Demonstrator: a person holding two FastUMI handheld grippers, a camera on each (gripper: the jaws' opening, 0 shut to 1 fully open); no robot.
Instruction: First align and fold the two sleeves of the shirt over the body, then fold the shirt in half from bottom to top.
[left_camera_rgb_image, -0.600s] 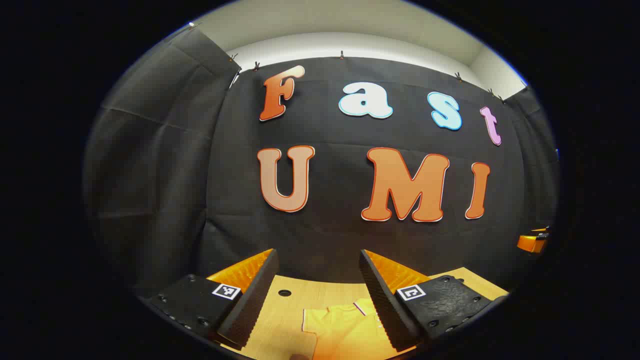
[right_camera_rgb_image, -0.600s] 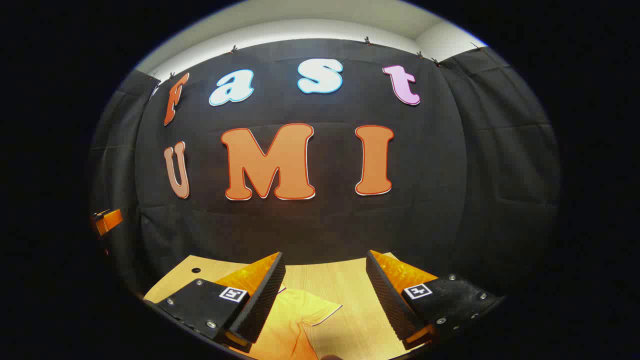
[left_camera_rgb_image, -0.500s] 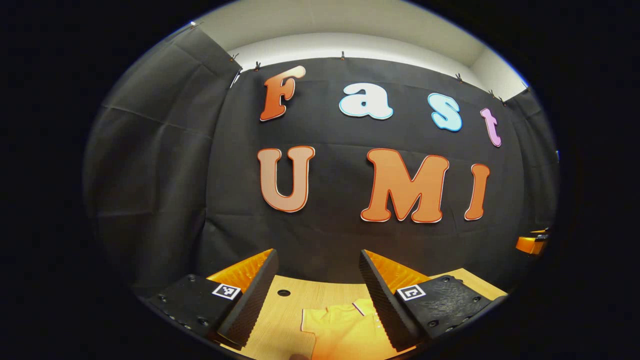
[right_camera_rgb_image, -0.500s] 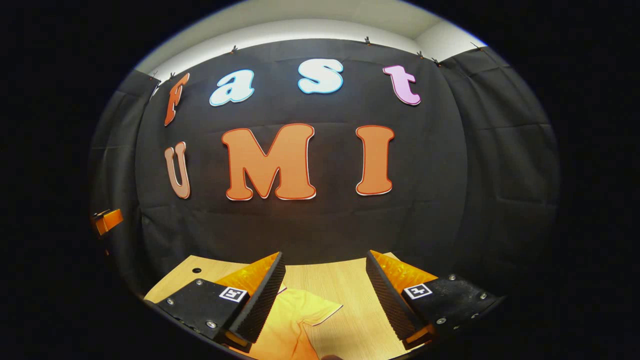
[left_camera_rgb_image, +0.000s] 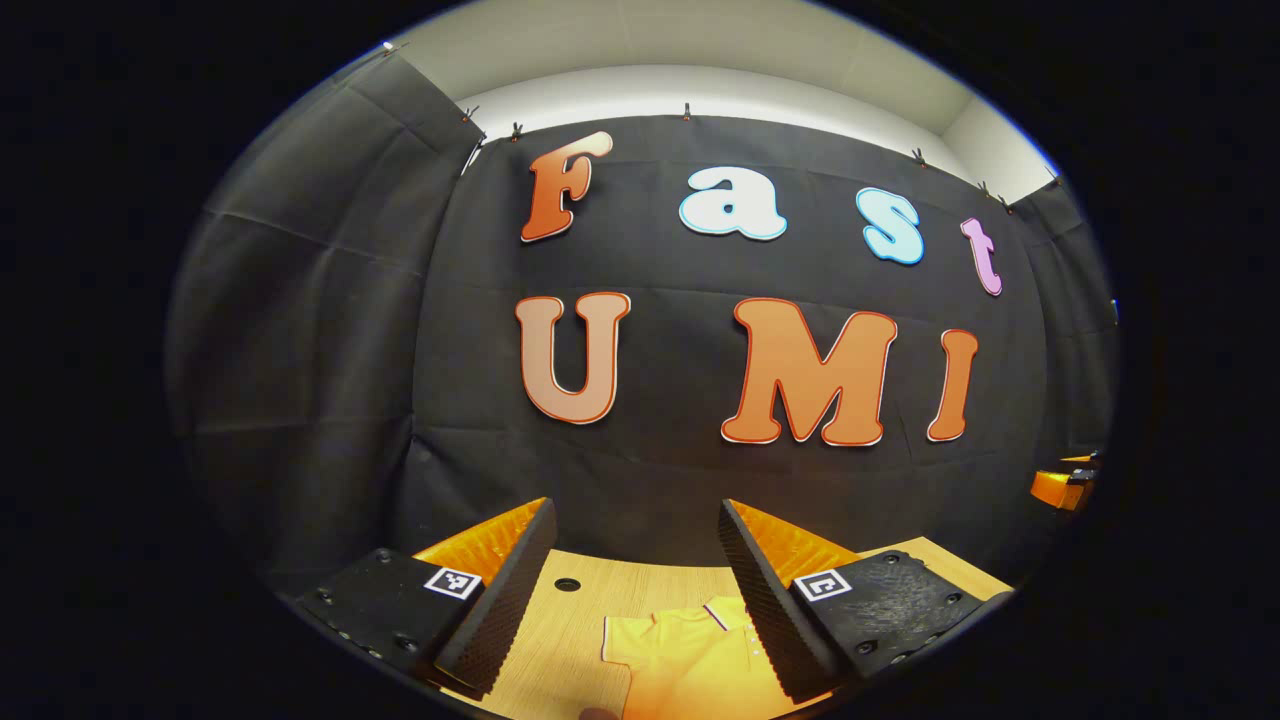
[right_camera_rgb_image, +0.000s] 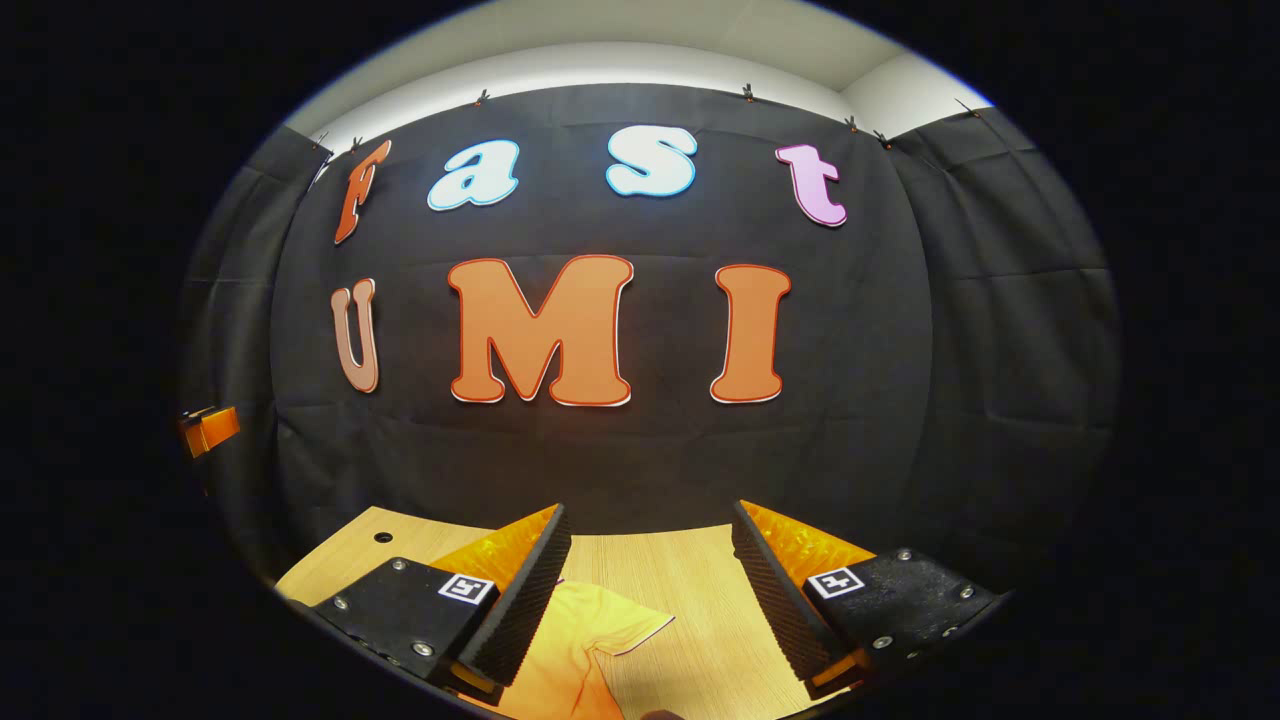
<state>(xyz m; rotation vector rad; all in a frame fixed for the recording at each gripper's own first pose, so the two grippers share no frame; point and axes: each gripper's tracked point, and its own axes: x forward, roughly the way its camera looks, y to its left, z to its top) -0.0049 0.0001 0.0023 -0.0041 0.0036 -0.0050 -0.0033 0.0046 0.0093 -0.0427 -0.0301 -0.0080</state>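
Left gripper (left_camera_rgb_image: 635, 590): fingers wide apart, holding nothing, above the table (left_camera_rgb_image: 560, 630). The shirt (left_camera_rgb_image: 690, 655) lies flat below, its right part hidden behind the right finger (left_camera_rgb_image: 765, 600), its lower body cut off. Right gripper (right_camera_rgb_image: 650, 590): equally wide, empty; one sleeve (right_camera_rgb_image: 610, 625) shows between its fingers, the rest hidden or cut off

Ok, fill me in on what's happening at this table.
A person holds two grippers above a wooden table where a yellow shirt lies flat, sleeves not yet folded. The left gripper and the right gripper are both open and hold nothing. One sleeve lies spread just ahead of the right gripper.
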